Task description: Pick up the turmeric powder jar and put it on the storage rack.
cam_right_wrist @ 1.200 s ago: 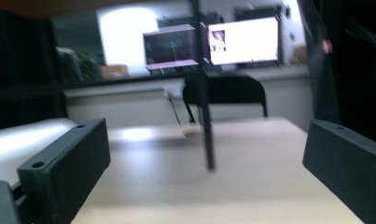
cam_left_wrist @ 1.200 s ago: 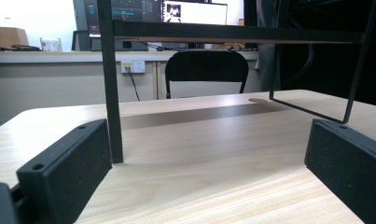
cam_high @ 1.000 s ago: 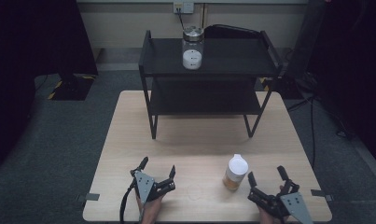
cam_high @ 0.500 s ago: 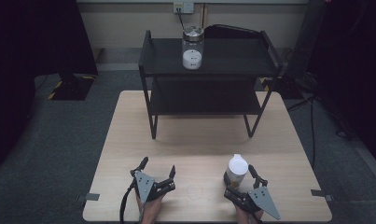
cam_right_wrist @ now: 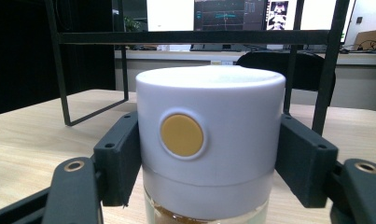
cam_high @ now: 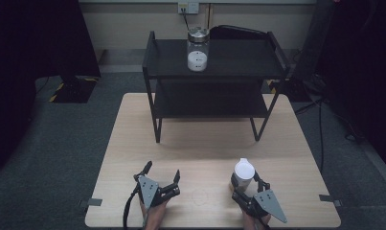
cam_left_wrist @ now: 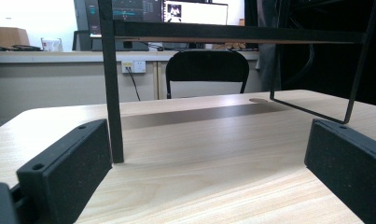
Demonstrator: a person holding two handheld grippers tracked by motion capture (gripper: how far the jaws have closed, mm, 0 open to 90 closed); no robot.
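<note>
With its jaws just closed, the right gripper (cam_high: 248,184) clamps the white-lidded jar (cam_right_wrist: 209,140) by the lid, one pad on each side, jar standing on the table (cam_high: 205,139), so grasp is done, lift and placement remain; left gripper (cam_high: 162,175) rests wide open, nothing between its jaws.

No text or number can be read anywhere (the monitors (cam_right_wrist: 232,14) behind the black shelf rack (cam_right_wrist: 199,36) show illegible lines).
</note>
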